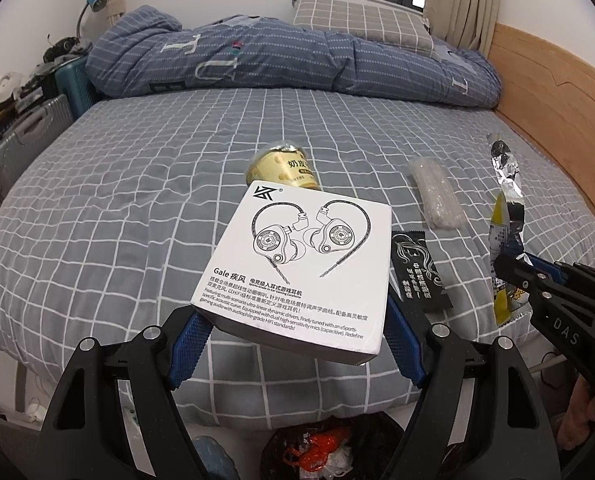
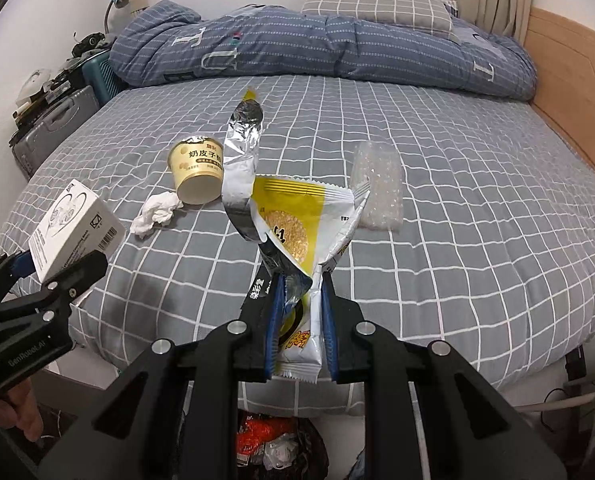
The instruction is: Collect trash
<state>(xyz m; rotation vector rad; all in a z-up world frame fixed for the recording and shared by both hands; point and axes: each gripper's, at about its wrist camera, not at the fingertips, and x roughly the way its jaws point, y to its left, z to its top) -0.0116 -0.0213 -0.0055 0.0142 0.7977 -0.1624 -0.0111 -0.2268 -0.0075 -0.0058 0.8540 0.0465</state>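
Left gripper [image 1: 293, 344] clamped wide on white box [image 1: 297, 268]; right gripper [image 2: 299, 336] pinched tight on yellow snack wrapper [image 2: 297, 220], both held off bed above bin [image 2: 277, 444]. Risks: box tilted, gripped near one edge, could slip; floppy wrapper could snag fingers on release. Cup [image 2: 197, 172], tissue [image 2: 155, 214], plastic wrap [image 2: 377, 192], black sachet [image 1: 417, 268] left on checked bedsheet [image 2: 477, 220]. Bin probably nearly full. Bedroom: duvet [image 1: 277, 64], suitcases [image 1: 21, 140] at left.
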